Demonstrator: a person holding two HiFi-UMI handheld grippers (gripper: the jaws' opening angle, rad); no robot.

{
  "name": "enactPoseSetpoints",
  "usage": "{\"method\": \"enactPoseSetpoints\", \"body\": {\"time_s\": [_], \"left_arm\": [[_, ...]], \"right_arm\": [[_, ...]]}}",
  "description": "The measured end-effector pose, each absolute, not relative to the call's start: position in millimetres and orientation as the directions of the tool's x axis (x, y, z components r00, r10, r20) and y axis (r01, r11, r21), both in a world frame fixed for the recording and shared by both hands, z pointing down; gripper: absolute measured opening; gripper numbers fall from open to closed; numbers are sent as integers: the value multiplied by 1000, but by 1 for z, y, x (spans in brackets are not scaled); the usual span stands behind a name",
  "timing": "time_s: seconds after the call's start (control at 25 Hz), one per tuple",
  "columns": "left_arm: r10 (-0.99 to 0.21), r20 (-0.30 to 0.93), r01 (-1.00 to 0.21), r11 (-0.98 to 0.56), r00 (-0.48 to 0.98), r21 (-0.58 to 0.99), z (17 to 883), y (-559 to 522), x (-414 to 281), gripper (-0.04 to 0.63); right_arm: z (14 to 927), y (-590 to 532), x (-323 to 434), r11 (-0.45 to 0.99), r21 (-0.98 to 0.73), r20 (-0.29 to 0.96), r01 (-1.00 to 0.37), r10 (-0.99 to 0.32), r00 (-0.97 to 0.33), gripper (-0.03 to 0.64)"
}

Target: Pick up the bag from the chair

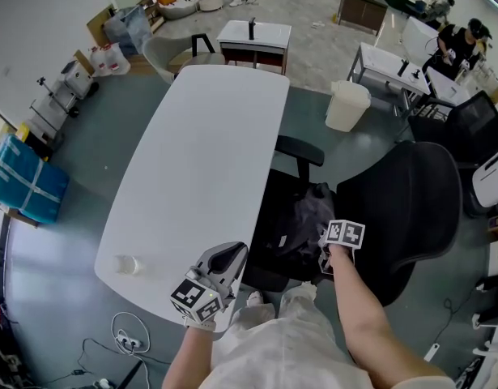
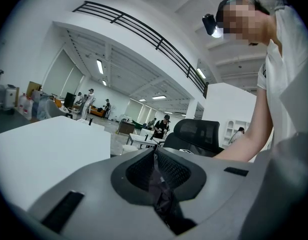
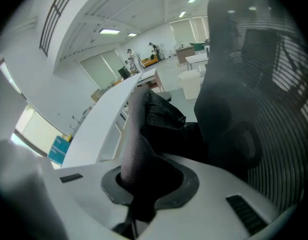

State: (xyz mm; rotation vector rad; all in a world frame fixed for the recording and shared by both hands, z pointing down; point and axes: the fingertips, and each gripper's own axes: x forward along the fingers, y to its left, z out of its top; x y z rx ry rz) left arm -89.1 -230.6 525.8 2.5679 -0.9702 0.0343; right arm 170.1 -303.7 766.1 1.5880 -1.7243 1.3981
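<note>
A dark bag [image 1: 301, 221] lies crumpled on the seat of a black office chair [image 1: 410, 209] pushed up to the white table [image 1: 208, 152]. My right gripper [image 1: 328, 254] is at the bag's right edge. In the right gripper view a grey-mauve textured strap [image 3: 136, 144] of the bag [image 3: 164, 115] rises out of the shut jaws, with the chair's mesh back [image 3: 266, 84] to the right. My left gripper [image 1: 228, 259] hovers over the table's near edge; its jaws [image 2: 155, 156] are shut with nothing held.
A small clear cup [image 1: 127, 264] lies on the table's near left corner. A white bin [image 1: 346, 105] stands beyond the chair's armrest [image 1: 301, 151]. Cables [image 1: 131, 335] lie on the floor at lower left. Other desks and chairs stand to the right.
</note>
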Motion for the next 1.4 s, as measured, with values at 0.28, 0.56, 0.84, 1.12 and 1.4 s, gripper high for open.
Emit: {"method": "enactPoseSetpoints", "body": {"time_s": [0.28,0.56,0.84,1.12,1.4], "left_arm": [[-635,143,-639,-683,759,353,520,-231,-91,40],[-637,133,-638,-689,759,345,515,-229,-93,40],[-639,119,-636,-694,760,337,510,-230,-95,40],[-637,105,-632,-704,764,324,502,-231,-95,40],[-639,88,-630,-710,764,314,488,-235,-98,40]], "right_arm": [[748,-296,161,-198,-550,718,-811,-609,-338,51],[731,-290,155,-187,-614,664,-767,-648,-373,48],[704,-289,139,-157,-671,599,-724,-690,-406,48],[667,-288,126,-94,-676,549,-731,-725,-416,48],[613,-291,119,8,-645,475,-764,-779,-410,46]]}}
